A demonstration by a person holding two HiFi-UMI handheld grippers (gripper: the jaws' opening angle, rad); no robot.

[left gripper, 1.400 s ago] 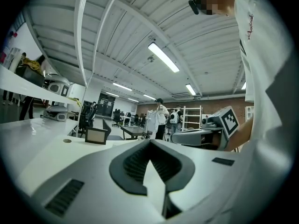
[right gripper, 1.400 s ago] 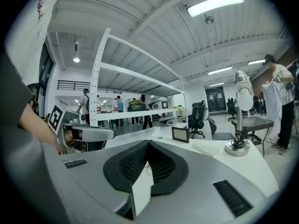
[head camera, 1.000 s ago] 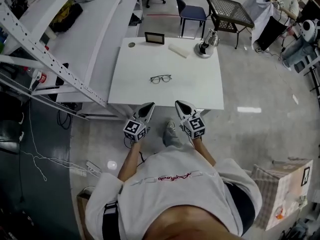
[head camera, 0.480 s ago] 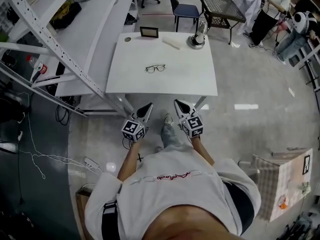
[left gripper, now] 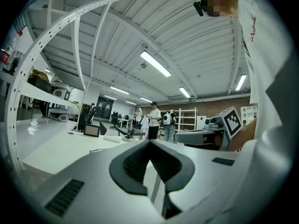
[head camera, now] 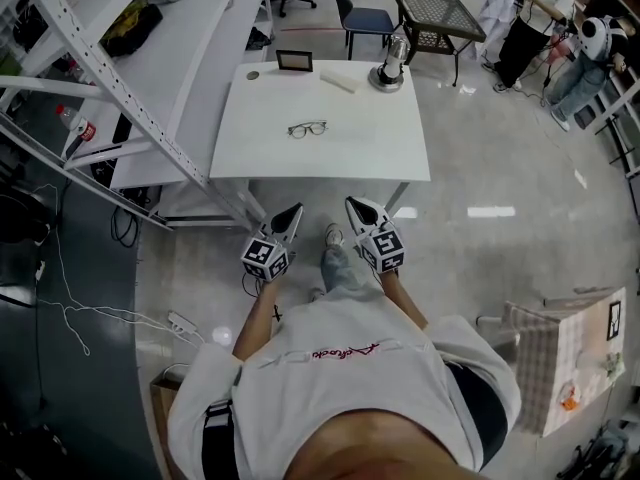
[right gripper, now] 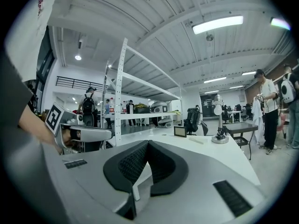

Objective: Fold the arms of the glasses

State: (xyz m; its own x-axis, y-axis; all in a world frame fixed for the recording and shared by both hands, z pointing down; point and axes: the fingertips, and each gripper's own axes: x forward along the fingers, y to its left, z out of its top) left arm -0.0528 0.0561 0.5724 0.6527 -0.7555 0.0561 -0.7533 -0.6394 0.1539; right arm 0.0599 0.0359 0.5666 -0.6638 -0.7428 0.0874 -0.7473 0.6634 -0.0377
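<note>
The glasses [head camera: 308, 128] lie on the white table [head camera: 380, 153], arms spread, near its middle. Both grippers are held level in front of the person's body, over the floor and short of the table's near edge. My left gripper [head camera: 296, 211] is shut with nothing between its pads; in the left gripper view its tips [left gripper: 149, 141] meet. My right gripper [head camera: 352, 205] is also shut and empty, its tips [right gripper: 148, 143] touching. Each gripper shows in the other's view: the right gripper [left gripper: 205, 136] and the left gripper [right gripper: 86, 134].
At the table's far edge stand a small picture frame [head camera: 294, 61], a white block [head camera: 341, 80] and a metal lamp base [head camera: 388, 73]. A white shelving rack [head camera: 100, 78] runs along the left. A chair [head camera: 360, 13], a black mesh table [head camera: 435, 13] and people [head camera: 530, 18] are beyond.
The table and glasses have shrunk and slid up the head view: the person has backed away from the table. Both grippers stay shut, side by side.
</note>
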